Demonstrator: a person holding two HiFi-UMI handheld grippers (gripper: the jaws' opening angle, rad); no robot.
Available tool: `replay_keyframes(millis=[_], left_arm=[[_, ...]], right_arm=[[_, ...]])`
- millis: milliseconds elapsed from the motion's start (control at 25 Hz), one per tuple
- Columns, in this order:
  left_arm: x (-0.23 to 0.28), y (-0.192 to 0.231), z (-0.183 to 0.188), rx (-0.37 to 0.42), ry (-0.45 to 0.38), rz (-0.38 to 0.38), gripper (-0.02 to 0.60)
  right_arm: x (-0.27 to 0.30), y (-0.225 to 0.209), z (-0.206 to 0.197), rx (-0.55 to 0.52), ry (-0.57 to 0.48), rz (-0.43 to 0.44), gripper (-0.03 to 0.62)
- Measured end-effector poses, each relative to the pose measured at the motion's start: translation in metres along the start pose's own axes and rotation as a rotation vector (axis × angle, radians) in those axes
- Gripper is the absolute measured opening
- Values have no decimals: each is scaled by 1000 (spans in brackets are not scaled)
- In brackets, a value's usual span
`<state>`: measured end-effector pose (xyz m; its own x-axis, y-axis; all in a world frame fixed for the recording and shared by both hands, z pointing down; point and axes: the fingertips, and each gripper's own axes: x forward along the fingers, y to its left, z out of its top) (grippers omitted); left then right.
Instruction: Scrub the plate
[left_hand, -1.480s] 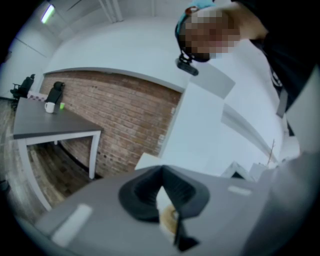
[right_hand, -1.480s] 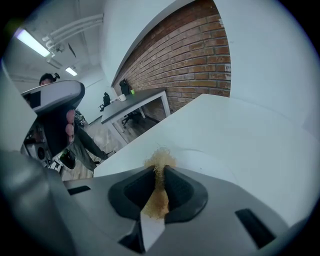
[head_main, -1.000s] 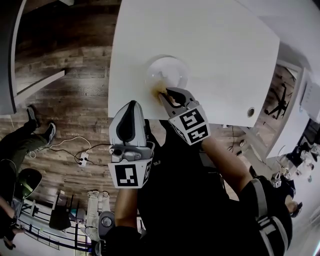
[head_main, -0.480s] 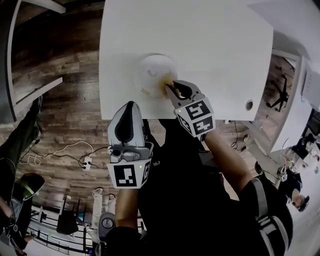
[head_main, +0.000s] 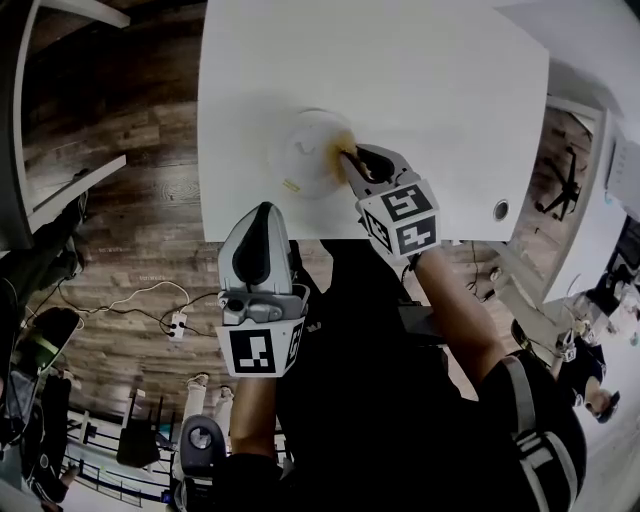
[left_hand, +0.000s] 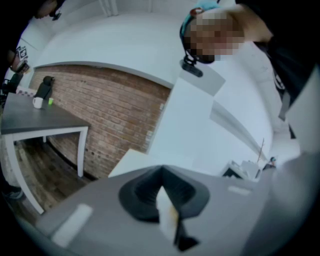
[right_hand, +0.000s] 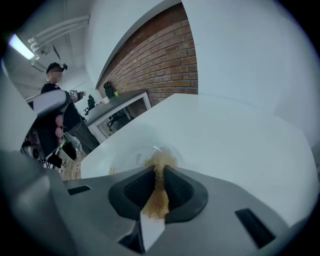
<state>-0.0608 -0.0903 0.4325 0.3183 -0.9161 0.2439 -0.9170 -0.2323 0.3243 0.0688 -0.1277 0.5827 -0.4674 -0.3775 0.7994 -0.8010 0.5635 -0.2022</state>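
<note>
My right gripper (head_main: 349, 160) is clamped on a golden-brown fibrous scrub pad (right_hand: 158, 192). In the right gripper view the jaws stand narrow, with the tuft pinched between them and poking out past the tips. That tuft is pressed onto the right side of the round, pale translucent plate (head_main: 305, 152), where a yellowish-brown smear shows against the plate in the head view. The plate sits flat on the white rectangular table (head_main: 430, 90), close to the table's near edge and towards its left end. From the right gripper's camera the plate (right_hand: 131, 152) lies just beyond the jaw tips, and the bare tabletop (right_hand: 235, 135) stretches off to the right. My left gripper (head_main: 263, 212) is held off the table, on my side of its near edge and apart from the plate, above the dark wooden plank floor (head_main: 130, 200). In the left gripper view its jaws are brought together with nothing between them (left_hand: 161, 174), and it looks out at a red brick wall (left_hand: 110, 105) and a grey table with white legs (left_hand: 35, 119).
</note>
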Motion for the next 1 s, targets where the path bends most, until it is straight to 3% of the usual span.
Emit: replay_keyframes(millis=[440, 1000], left_arm=[[3, 13, 1, -18, 6, 24, 3], [-3, 29, 4, -40, -3, 59, 3]], right_arm=[[22, 3, 28, -36, 2, 20, 51], [45, 44, 40, -109, 34, 103, 51]])
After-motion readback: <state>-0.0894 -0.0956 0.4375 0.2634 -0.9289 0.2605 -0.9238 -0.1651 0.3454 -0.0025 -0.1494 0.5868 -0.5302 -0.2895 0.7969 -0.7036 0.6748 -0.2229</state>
